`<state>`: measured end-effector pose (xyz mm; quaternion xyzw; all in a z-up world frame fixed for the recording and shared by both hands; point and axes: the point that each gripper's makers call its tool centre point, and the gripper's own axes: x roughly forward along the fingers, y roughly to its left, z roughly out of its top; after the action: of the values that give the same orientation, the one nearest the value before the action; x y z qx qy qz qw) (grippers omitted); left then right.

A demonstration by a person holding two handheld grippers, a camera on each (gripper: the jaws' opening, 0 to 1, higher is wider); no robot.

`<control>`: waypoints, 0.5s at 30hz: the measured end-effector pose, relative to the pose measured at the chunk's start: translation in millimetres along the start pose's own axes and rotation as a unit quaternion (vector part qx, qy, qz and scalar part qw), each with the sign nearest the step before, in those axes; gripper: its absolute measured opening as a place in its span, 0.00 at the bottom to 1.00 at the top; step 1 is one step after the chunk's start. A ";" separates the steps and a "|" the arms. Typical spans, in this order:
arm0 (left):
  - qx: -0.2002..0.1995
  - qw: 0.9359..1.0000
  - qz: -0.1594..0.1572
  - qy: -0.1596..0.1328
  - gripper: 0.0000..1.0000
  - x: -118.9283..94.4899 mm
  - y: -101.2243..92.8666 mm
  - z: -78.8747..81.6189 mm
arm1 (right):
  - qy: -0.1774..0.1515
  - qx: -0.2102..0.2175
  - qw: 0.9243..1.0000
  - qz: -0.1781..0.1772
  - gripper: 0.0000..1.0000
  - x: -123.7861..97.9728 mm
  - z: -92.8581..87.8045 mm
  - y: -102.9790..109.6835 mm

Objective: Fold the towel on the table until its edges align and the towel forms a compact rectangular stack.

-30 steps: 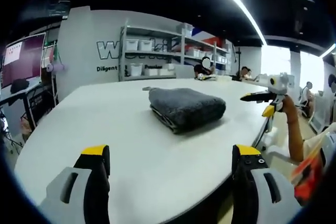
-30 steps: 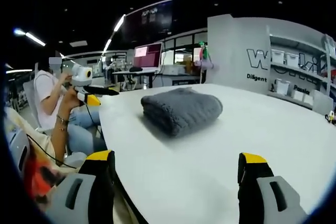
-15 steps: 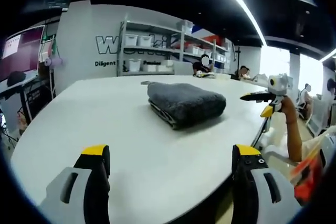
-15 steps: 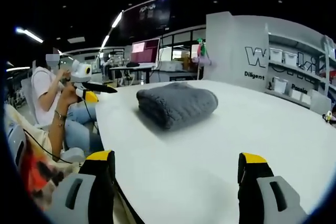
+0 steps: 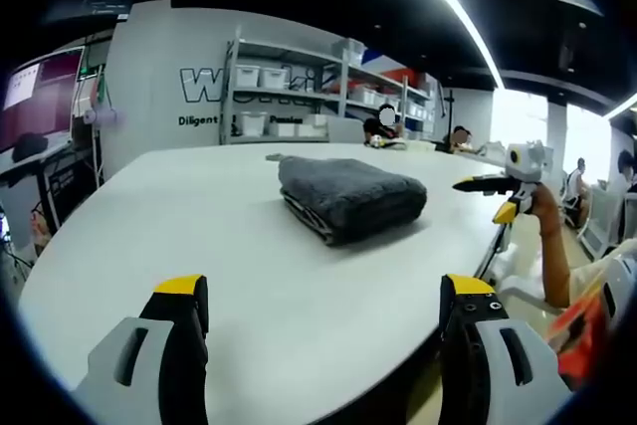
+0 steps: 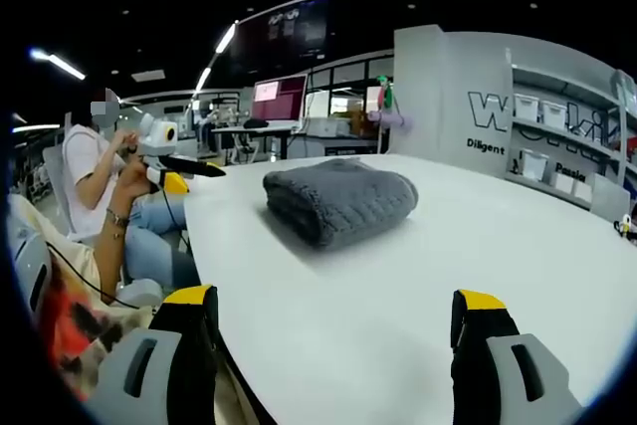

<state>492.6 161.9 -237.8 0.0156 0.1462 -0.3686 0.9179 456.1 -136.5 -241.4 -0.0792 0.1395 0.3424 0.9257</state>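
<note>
Towel point(image 5: 350, 197), folded grey stack on white table point(image 5: 199, 236); left hand-held gripper point(image 5: 323, 330) and right hand-held gripper point(image 6: 338, 335) both wide apart, empty.

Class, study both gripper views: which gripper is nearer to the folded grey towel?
Neither is clearly nearer. The left gripper and right gripper are both open, held back off the table edge, on opposite sides of the towel, neither touching it.
</note>
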 end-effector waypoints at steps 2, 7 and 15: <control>0.000 1.000 -0.001 0.001 0.95 0.5 -0.6 -0.4 | -0.001 0.000 1.000 0.000 0.99 -1.1 0.9 -0.2; 0.004 1.000 -0.017 0.001 0.95 1.7 -10.4 1.5 | -0.002 0.008 1.000 0.003 0.99 -2.1 -0.1 1.2; 0.001 1.000 -0.009 0.004 0.95 0.8 -4.7 -0.8 | 0.003 0.010 1.000 0.004 0.99 -1.6 -3.0 1.4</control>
<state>489.7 158.1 -238.4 0.0163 0.1496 -0.3769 0.9139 453.4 -137.1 -243.9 -0.0710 0.1461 0.3444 0.9247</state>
